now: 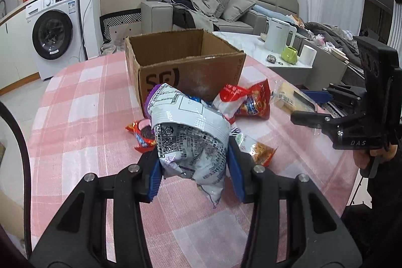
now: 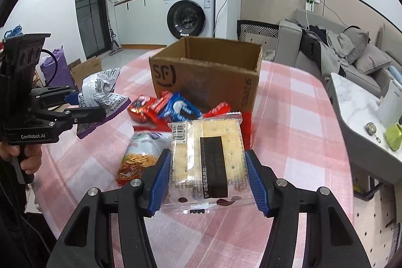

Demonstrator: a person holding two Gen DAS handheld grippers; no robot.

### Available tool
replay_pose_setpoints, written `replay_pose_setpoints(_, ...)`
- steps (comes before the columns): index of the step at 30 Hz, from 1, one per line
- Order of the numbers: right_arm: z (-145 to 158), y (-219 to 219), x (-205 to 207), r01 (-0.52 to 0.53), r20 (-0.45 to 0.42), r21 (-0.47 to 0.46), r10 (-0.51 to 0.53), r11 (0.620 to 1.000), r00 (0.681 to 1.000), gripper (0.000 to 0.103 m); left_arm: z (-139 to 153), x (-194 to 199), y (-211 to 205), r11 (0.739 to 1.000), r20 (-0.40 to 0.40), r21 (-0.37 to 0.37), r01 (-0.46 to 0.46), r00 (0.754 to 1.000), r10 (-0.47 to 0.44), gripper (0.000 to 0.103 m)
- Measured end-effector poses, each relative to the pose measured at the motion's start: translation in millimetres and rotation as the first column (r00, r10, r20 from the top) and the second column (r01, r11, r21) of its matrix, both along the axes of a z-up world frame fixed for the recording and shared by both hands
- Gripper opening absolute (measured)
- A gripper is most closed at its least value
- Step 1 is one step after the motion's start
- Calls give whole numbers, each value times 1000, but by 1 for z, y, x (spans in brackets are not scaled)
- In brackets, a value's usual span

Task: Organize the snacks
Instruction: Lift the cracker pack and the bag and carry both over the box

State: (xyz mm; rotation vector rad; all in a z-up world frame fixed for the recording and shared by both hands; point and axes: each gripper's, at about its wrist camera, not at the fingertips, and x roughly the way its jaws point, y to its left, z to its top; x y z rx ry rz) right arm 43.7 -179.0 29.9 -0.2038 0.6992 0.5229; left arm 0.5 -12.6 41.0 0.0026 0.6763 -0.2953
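My left gripper (image 1: 194, 173) is shut on a crumpled silver and purple snack bag (image 1: 186, 132), held above the pink checked tablecloth (image 1: 83, 122). My right gripper (image 2: 207, 182) is shut on a clear cracker packet (image 2: 207, 155) with a black label. An open cardboard box (image 1: 191, 67) stands upright behind the snacks. In front of the box lie red snack bags (image 1: 248, 99), a blue cookie pack (image 2: 181, 109) and an orange noodle-stick bag (image 2: 140, 157). The right gripper (image 1: 311, 104) with its packet shows at the right of the left wrist view, and the left gripper (image 2: 75, 104) with the silver bag (image 2: 100, 89) at the left of the right wrist view.
A low white table (image 1: 256, 44) with a white kettle (image 1: 279, 34) and green mug (image 1: 290, 54) stands to the right. A grey sofa (image 1: 226, 9) sits behind, a washing machine (image 1: 52, 37) at the left. A hand (image 2: 30, 157) holds the left gripper's grip.
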Motion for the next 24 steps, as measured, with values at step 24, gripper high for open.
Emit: replay_pose_setpoints(24, 57, 19, 59, 9, 77, 46, -13, 999, 997, 59, 57, 77, -5, 999, 67, 5, -41, 997, 40, 43)
